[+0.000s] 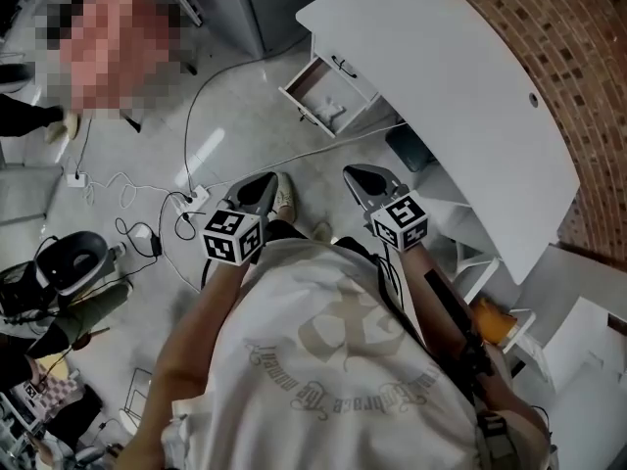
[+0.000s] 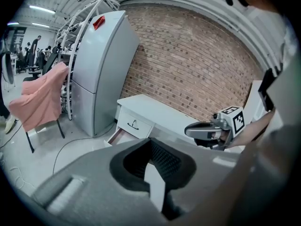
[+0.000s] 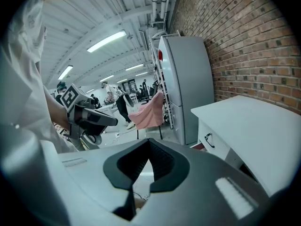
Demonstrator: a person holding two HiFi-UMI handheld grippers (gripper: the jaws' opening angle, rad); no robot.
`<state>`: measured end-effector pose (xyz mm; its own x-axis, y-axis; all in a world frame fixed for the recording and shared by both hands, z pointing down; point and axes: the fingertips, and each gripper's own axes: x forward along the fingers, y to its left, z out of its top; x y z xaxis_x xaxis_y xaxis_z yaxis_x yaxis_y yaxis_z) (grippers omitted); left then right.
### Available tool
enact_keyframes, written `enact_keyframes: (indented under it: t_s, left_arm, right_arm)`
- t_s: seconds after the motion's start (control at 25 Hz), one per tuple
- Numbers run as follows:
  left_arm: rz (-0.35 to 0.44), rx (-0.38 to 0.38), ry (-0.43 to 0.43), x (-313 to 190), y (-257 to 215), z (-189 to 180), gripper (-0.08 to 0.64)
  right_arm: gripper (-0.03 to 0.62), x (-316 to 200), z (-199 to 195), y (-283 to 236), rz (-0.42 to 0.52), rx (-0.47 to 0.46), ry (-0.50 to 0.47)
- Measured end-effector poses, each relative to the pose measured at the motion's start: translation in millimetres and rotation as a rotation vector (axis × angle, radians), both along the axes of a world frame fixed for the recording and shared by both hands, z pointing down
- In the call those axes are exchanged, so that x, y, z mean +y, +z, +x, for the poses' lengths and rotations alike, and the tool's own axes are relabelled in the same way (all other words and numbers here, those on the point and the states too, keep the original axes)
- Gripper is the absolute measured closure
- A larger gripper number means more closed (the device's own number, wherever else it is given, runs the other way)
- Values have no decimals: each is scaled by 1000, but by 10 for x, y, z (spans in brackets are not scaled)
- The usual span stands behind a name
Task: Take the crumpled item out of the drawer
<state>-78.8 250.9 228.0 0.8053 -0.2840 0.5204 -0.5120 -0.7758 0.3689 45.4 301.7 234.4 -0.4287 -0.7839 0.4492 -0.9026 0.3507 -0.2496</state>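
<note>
Crumpled item (image 1: 336, 110), apparently pale, lies in the open drawer (image 1: 313, 78).

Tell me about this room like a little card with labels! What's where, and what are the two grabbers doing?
desk: white desk beside the brick wall
drawer: drawer pulled open
in drawer: crumpled item, white
left gripper: shut, empty, away from the drawer
right gripper: shut, empty, away from the drawer
floor: cables

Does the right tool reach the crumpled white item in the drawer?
Probably not yet: the shut right tool hangs well short of the open white drawer holding the crumpled white item; nothing blocks the way.
</note>
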Motion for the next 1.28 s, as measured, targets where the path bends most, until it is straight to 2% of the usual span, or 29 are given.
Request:
enact_keyframes:
  t_s: [0.36, 0.56, 0.76, 0.92, 1.28]
  left_arm:
    - [-18, 9, 46, -883, 75, 155, 558]
    - [-23, 15, 106, -1239, 105, 310, 558]
    - [-51, 6, 162, -1454, 212, 355, 558]
    - [-74, -9, 206, -1532, 303, 364, 558]
    - [-92, 3, 185, -1769, 386, 403, 558]
  right_arm:
    - [586, -697, 163, 55, -30, 34, 60]
    - [586, -964, 288, 147, -62, 49, 120]
    - [586, -1192, 366, 284, -97, 71, 172]
    - [586, -1307, 394, 370, -132, 139, 174]
    - [586, -1562, 492, 595, -176, 169, 180]
